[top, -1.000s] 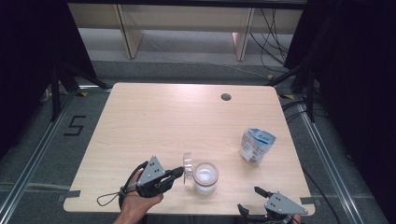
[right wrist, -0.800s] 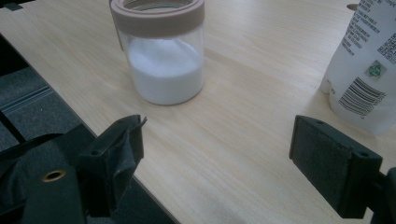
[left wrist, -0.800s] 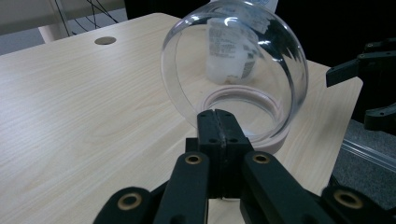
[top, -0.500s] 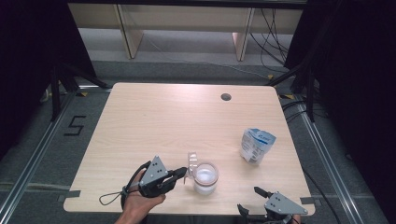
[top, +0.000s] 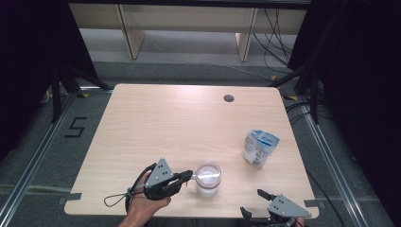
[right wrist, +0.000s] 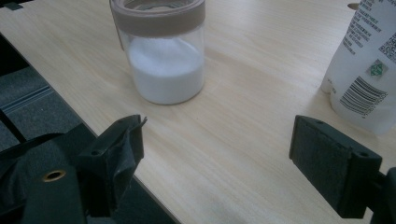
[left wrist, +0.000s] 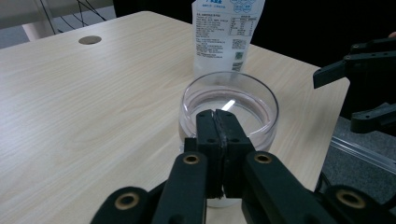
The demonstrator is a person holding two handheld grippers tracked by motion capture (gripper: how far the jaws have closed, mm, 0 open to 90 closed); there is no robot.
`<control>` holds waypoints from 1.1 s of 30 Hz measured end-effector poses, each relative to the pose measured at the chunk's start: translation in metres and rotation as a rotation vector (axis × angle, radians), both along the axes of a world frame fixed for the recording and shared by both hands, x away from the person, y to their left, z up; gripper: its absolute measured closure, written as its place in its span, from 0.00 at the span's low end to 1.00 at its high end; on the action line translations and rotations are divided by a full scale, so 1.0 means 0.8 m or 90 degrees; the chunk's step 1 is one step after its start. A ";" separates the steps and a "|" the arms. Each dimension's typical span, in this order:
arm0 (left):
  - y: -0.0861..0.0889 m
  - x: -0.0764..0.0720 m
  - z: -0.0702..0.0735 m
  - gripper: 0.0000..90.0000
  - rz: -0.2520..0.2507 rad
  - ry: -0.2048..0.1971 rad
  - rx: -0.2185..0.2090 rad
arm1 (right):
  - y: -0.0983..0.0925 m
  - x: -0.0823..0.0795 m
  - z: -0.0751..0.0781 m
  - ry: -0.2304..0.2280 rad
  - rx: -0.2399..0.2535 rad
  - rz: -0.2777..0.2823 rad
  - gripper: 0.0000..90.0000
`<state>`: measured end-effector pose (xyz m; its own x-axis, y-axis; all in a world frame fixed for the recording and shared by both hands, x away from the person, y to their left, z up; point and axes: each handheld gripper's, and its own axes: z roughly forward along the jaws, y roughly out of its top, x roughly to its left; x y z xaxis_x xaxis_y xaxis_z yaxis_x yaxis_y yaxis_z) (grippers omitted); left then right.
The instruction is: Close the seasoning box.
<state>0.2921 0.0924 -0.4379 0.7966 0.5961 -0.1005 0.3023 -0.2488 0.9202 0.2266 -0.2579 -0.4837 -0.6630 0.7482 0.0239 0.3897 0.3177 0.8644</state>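
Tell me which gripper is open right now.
The right gripper, at the table's near edge: its fingers stand wide apart, holding nothing. The left gripper is shut at the glass jar.

On the floor (top: 56, 156) left of my table (top: 156, 118) a "5" (top: 77, 127) is marked in dark tape. The white pouch (top: 258, 147) standing at the right of the table has blue print I can't read from above. In my left gripper view its back (left wrist: 226, 35) carries blocks of fine print and two QR codes, too small to read. My right gripper view shows a barcode (right wrist: 362, 97), a green mark and part of a QR code on it, no legible words.
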 end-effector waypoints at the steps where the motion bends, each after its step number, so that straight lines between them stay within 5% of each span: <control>1: 0.000 0.000 0.000 0.94 -0.003 0.005 -0.002 | 0.000 0.000 0.000 -0.001 0.000 0.000 0.21; 9: 0.005 -0.003 -0.001 0.67 -0.026 0.037 -0.032 | -0.001 0.002 -0.001 -0.009 0.007 0.002 0.21; 16: 0.021 -0.011 -0.005 0.40 0.005 0.071 -0.038 | -0.004 0.003 -0.001 0.004 0.014 0.004 0.20; 22: 0.031 -0.020 -0.014 0.34 0.032 0.094 -0.033 | -0.004 0.003 -0.001 0.001 0.009 0.005 0.20; 33: 0.041 -0.031 -0.020 0.33 0.032 0.096 -0.038 | -0.004 0.002 -0.002 0.005 0.017 0.005 0.20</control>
